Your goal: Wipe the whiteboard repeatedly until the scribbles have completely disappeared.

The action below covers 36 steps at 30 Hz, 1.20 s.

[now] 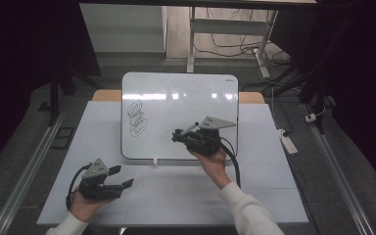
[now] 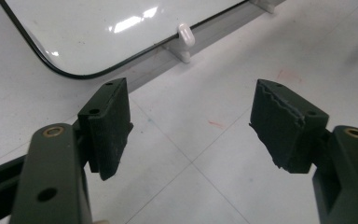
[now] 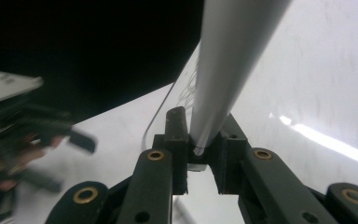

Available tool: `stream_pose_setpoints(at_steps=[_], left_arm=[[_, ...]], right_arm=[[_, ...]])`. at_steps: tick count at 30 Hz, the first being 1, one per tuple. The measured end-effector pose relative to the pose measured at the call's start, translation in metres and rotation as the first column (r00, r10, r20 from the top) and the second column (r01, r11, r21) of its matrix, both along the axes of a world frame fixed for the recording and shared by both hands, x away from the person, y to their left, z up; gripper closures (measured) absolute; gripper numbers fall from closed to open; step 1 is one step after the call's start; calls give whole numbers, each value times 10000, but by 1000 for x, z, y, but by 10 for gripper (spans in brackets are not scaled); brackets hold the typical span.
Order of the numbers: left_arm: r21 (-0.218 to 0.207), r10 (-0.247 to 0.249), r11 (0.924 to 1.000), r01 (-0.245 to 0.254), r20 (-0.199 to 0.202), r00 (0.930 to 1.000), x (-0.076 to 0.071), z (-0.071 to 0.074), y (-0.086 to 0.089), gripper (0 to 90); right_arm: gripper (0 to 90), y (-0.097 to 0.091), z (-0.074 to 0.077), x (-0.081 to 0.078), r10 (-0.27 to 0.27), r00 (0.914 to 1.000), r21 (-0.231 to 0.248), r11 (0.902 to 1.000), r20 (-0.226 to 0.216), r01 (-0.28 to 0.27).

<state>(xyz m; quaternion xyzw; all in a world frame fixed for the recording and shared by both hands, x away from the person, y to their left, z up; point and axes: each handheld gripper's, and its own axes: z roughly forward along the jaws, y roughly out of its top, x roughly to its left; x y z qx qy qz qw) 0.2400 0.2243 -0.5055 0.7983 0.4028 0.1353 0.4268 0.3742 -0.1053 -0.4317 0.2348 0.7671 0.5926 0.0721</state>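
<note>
A white whiteboard point(image 1: 178, 98) stands propped on the table, with black scribbles point(image 1: 137, 119) on its left part. In front of the board's lower middle, my right gripper point(image 1: 178, 136) is shut on a light grey marker point(image 1: 190, 129). The right gripper view has that marker point(image 3: 228, 60) rising from between the closed jaws of my right gripper point(image 3: 204, 135), with the board point(image 3: 317, 84) behind. My left gripper point(image 1: 122, 177) hovers low near the table's front left. It is open, and in its own view nothing lies between the jaws of my left gripper point(image 2: 191, 126).
The white tabletop point(image 1: 176, 191) runs beyond the board on all sides. A small white clip foot point(image 2: 185, 38) holds the board's lower edge point(image 2: 98, 70). On the floor at the right lie a power strip point(image 1: 289, 142) and cables. A desk frame point(image 1: 192, 44) stands behind.
</note>
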Motion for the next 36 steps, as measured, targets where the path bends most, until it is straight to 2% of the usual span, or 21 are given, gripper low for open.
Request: stream_pose_setpoints(at_steps=[2, 3, 4, 8, 9, 10, 13, 14, 16, 19, 25, 27, 29, 32, 34, 36], left_arm=[[111, -12, 9999, 12, -2, 10000, 1, -2, 0, 288], [98, -15, 10000, 15, -21, 10000, 1, -2, 0, 287], [75, -6, 10000, 6, -45, 10000, 2, -3, 1, 287], [37, 57, 10000, -56, -227, 9997, 4, -8, 2, 284], [47, 38, 10000, -37, -233, 9997, 4, -9, 2, 284], [68, 53, 10000, -51, -226, 9997, 4, -9, 3, 284], [92, 64, 9999, -61, -261, 9996, 4, -10, 3, 284], [61, 72, 10000, -70, -272, 9996, 4, -10, 4, 284], [62, 77, 10000, -75, -315, 9995, 4, -11, 4, 284], [73, 100, 9999, -98, -321, 9994, 4, -12, 6, 284], [59, 89, 9999, -87, -350, 9993, 3, -12, 5, 284], [70, 79, 9999, -77, -349, 9994, 3, -12, 5, 284], [51, 87, 10000, -85, -354, 9993, 4, -12, 5, 284], [72, 91, 9999, -88, -336, 9994, 4, -12, 7, 284], [55, 113, 9999, -112, -338, 9994, 4, -12, 7, 284], [46, 120, 9999, -119, -350, 9993, 4, -12, 8, 284]], right_arm=[[783, 13, 3, 11, -59, 9998, 23, 10000, 201, 59], [783, 26, 6, 24, -120, 9997, 99, 9999, 228, 118], [783, 26, 6, 24, -120, 9997, 99, 9999, 228, 118], [783, 56, 13, 47, -81, 9992, 155, 9999, 398, 75], [783, 70, 18, 58, -46, 9986, 175, 9998, 520, 37], [783, 70, 18, 58, -46, 9986, 175, 9998, 520, 37], [783, 94, 25, 75, -103, 9981, 293, 9995, 611, 86], [783, 94, 25, 75, -103, 9981, 293, 9995, 611, 86], [783, 106, 24, 87, -245, 9983, 350, 9991, 527, 227], [783, 113, 20, 97, -416, 9980, 334, 9986, 476, 401], [784, 118, 13, 109, -1006, 9942, 290, 9946, 383, 995], [784, 121, 13, 113, -1134, 9926, 308, 9932, 445, 1121], [784, 131, 13, 115, -1266, 9890, 135, 9919, 760, 1260], [784, 138, 10, 116, -1175, 9913, 102, 9931, 601, 1171], [785, 152, 4, 110, -691, 9955, -87, 9975, 649, 698], [785, 155, 2, 108, -510, 9965, -221, 9984, 660, 526]])
